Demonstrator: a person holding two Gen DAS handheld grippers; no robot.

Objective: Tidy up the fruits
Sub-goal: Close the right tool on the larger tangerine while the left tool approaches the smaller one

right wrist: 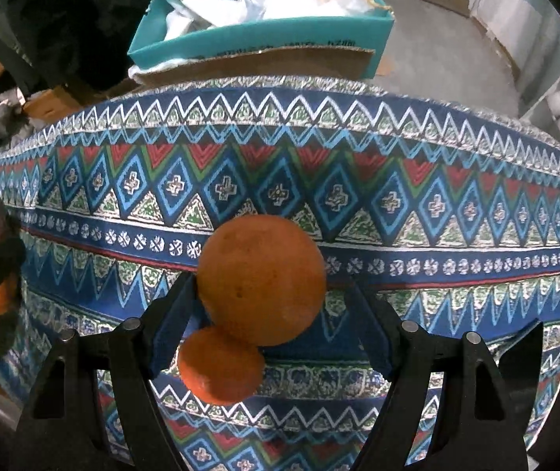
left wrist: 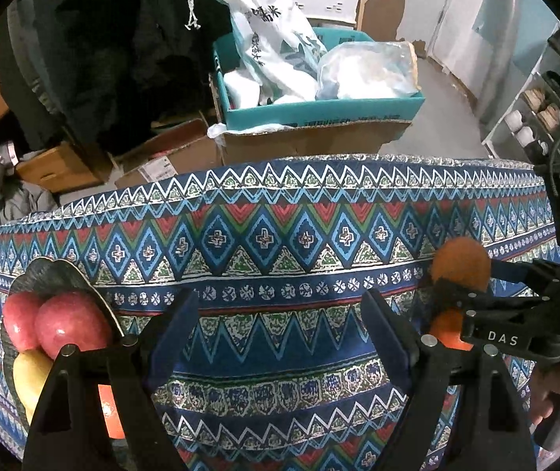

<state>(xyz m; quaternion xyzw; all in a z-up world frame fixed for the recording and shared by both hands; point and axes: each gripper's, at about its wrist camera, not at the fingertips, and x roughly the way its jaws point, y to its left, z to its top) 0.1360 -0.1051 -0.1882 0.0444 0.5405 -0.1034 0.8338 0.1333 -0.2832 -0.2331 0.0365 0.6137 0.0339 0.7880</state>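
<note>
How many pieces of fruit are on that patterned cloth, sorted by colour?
Orange: 2, a large orange and a small orange touching it, lying loose on the cloth.
Red: 2, a pair of apples on the dark plate.
Yellow: 1, a yellow fruit on the same plate, partly hidden.
Total: 5 that I can make out; something orange-red behind the left claw is too hidden to count.
</note>
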